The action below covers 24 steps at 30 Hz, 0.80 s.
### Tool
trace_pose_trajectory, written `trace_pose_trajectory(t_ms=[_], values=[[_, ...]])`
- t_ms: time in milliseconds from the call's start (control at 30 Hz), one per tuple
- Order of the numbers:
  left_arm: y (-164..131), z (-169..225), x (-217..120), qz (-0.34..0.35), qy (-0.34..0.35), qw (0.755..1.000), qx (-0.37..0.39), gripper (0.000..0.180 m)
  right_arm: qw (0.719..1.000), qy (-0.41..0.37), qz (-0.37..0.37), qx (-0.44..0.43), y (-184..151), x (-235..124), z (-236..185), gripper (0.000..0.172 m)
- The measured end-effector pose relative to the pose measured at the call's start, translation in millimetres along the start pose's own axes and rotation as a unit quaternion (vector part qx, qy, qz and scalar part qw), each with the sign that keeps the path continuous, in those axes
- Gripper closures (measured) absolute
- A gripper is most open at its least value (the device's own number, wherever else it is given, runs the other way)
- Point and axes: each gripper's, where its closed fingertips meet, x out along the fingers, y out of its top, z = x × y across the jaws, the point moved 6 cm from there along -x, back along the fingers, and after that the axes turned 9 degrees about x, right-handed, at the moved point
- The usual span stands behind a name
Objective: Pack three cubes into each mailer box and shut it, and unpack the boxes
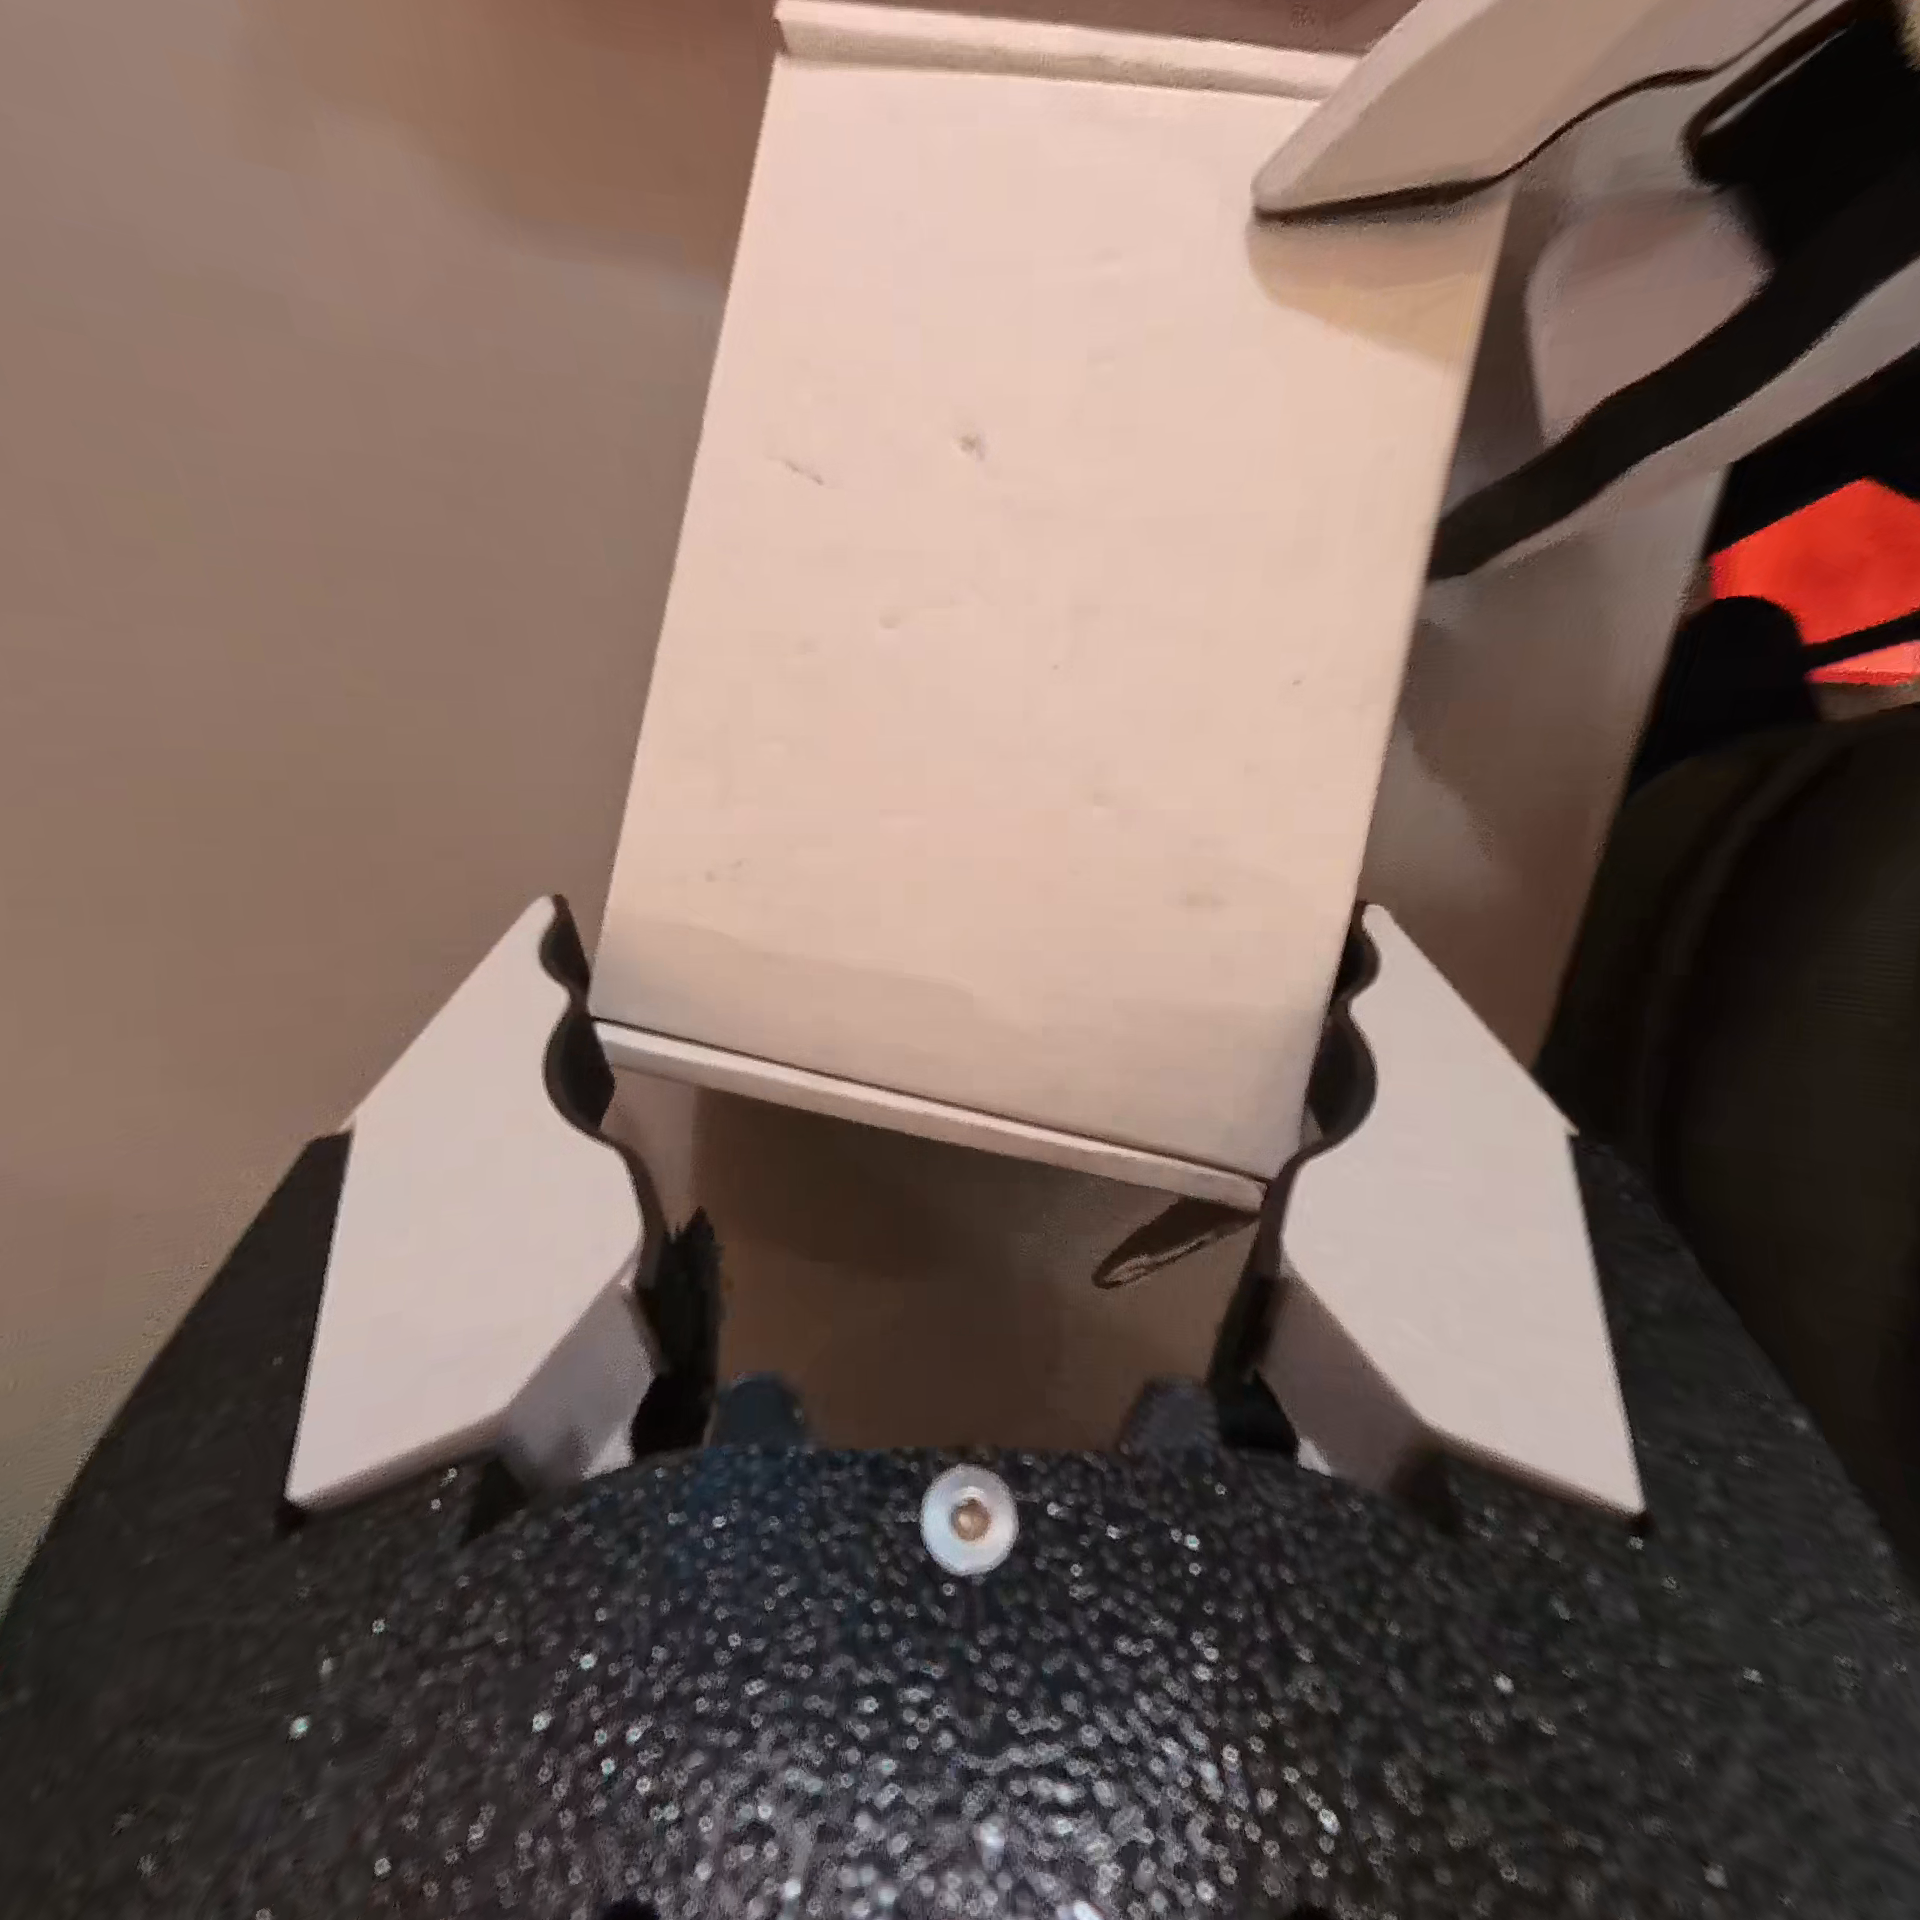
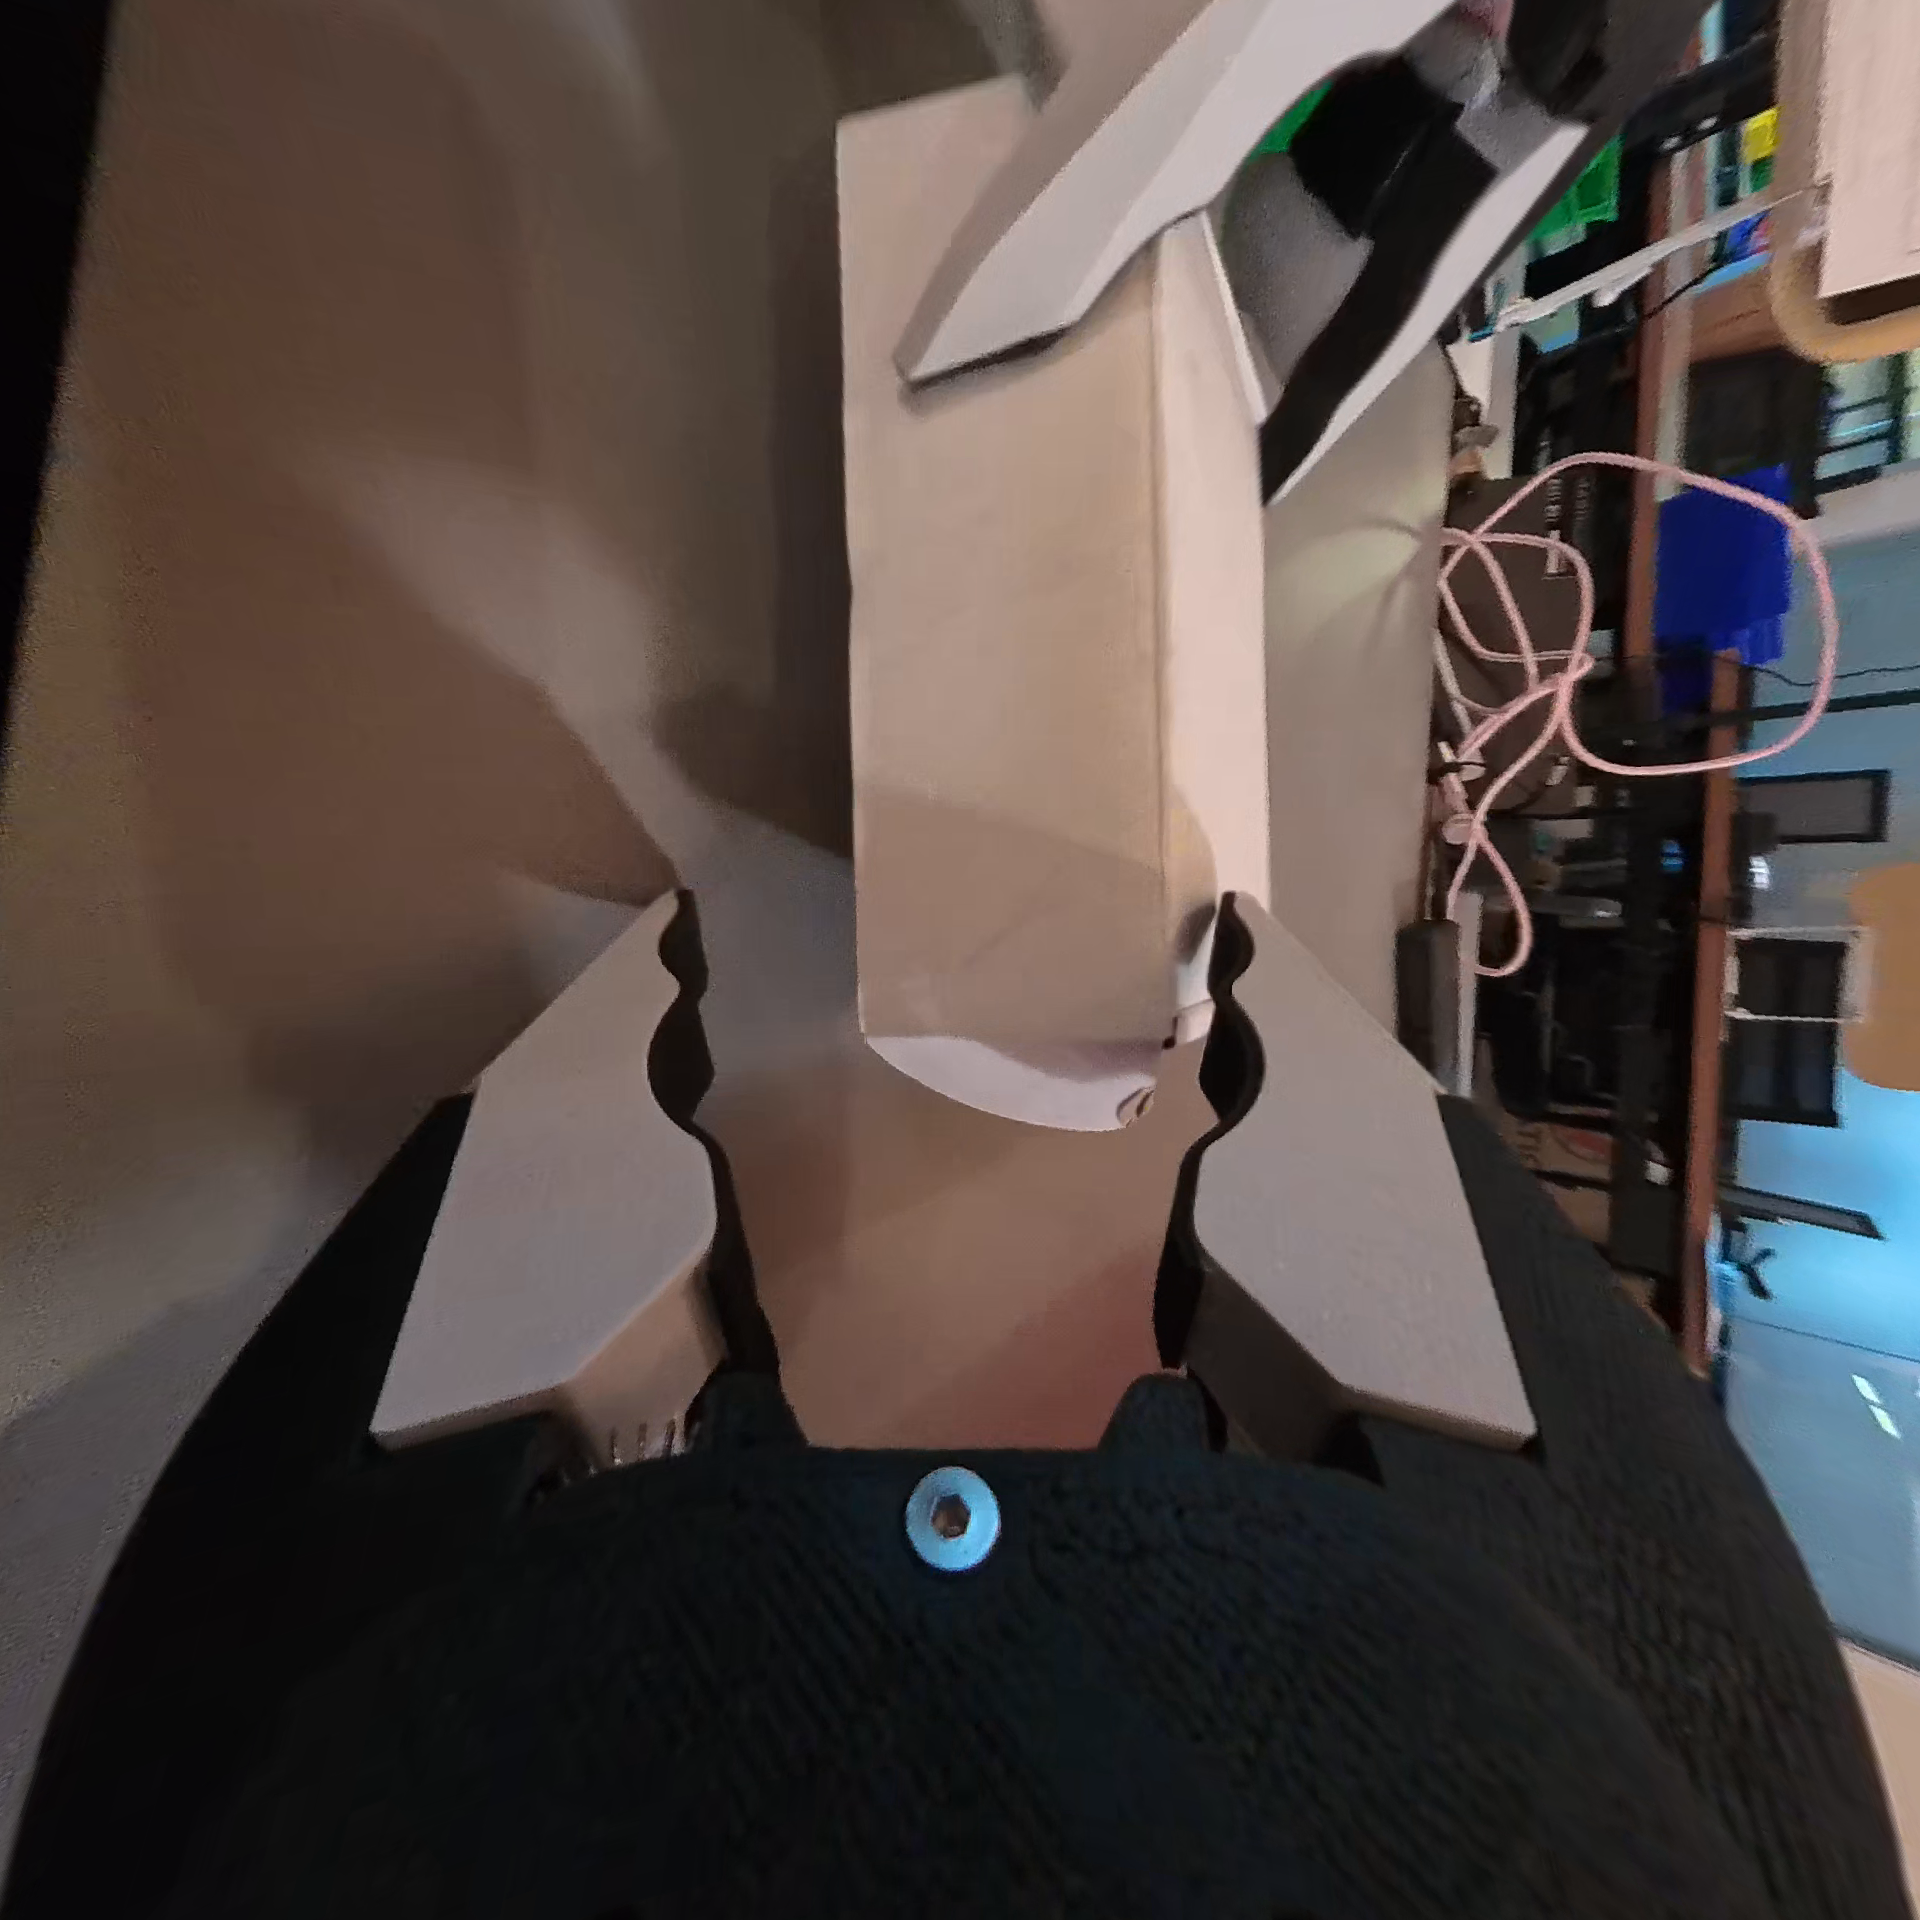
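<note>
Black speckled housing of the left gripper [image 1: 961, 1029] fills the bottom of its view, and its fingers [image 1: 566, 1039] stand wide on either side of a pale mailer box [image 1: 1018, 623], the pads pressed against its two sides, so the box looks held across its width. That box is shut, its lid flat, and it seems lifted clear of the tan table [image 1: 260, 520]. From the other side, the right gripper [image 2: 956, 1008] has its fingers [image 2: 1231, 997] set fairly wide at the box's near end [image 2: 997, 675]; the right-hand pad sits at the corner, while the other pad stands clear of the cardboard, so this gripper is not gripping. A rounded flap [image 2: 1018, 1081] pokes out below that end. An orange-red thing [image 1: 1818, 592], blurred, shows past the box at the left view's right edge; whether it is a cube cannot be told. As a judgement, this box is either packed and closed or about to be opened; contents are hidden, and any other boxes are out of sight. Shelving and a pink cable [image 2: 1621, 644] lie beyond.
</note>
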Motion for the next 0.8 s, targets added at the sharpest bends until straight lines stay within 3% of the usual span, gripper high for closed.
trace_pose_trajectory(t_ms=[33, 167, 233, 333, 400, 567, 667, 800], values=[[0.9, 0.1, -1.9, -0.002, -0.024, 1.000, -0.009, 0.043, 1.000, -0.010, 0.001, -0.005, -0.2, 0.9, 2.6, 0.075], [6.7, 4.8, -6.7, 0.004, -0.145, 0.988, -0.055, 0.043, 0.999, -0.027, 0.024, -0.013, 3.7, 1.0, 12.6, 0.081], [9.0, 0.7, -7.0, 0.013, -0.176, 0.981, -0.075, 0.043, 0.999, -0.012, 0.045, 0.001, 8.4, -1.1, 16.0, 0.098], [10.1, -3.5, -8.0, 0.031, -0.207, 0.974, -0.084, 0.040, 0.997, 0.028, 0.060, 0.037, 10.8, -3.3, 20.7, 0.099], [12.2, -9.3, -13.9, 0.071, -0.185, 0.978, -0.062, 0.033, 0.994, 0.057, 0.066, 0.066, 9.9, -5.7, 25.8, 0.099], [31.4, -12.9, -62.7, 0.237, -0.129, 0.963, -0.029, 0.040, 0.970, 0.172, 0.072, 0.155, -3.3, -16.2, 48.3, 0.099], [31.4, -3.4, -80.2, 0.257, -0.095, 0.962, 0.006, 0.050, 0.951, 0.228, 0.075, 0.194, -8.3, -18.6, 60.2, 0.099], [27.4, 11.3, -84.7, 0.264, -0.030, 0.963, 0.055, 0.062, 0.943, 0.233, 0.038, 0.236, -17.5, -13.2, 66.4, 0.092]])
